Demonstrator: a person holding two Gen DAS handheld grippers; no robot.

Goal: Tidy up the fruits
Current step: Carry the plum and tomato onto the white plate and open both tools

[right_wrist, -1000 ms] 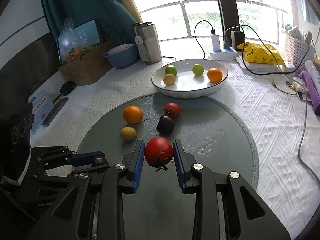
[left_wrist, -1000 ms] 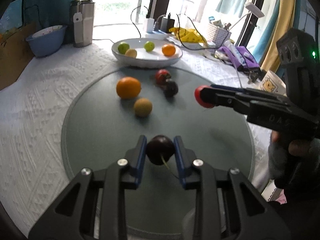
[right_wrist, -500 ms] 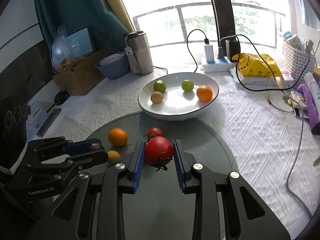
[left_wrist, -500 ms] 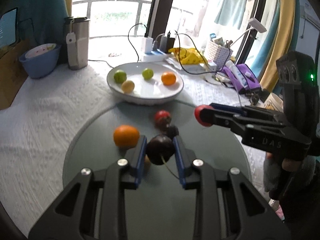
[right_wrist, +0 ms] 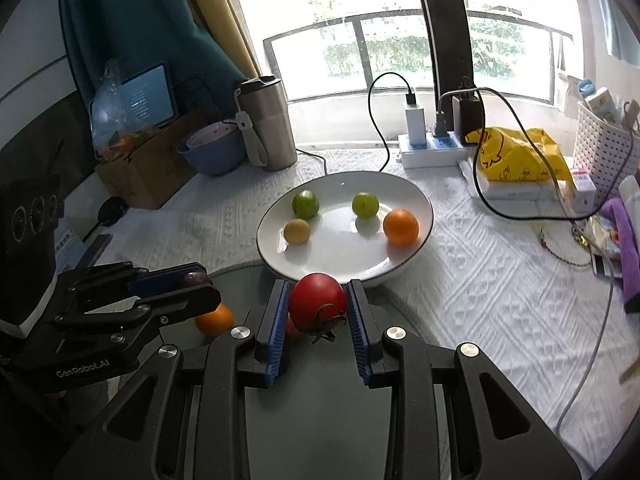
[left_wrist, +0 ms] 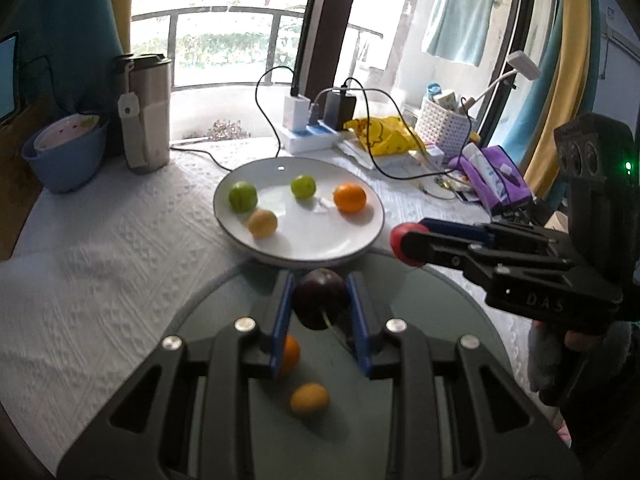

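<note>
A round grey-green glass mat (left_wrist: 224, 300) lies near on the white embossed tablecloth (right_wrist: 480, 280). At its far edge sits a wide white ceramic bowl (right_wrist: 416, 252) holding four small fruits. Before it, the left gripper (left_wrist: 320, 300) clenches a dark purple plum (left_wrist: 320, 296); to its right, the right gripper (right_wrist: 318, 304) clenches a red tomato (right_wrist: 316, 300).
</note>
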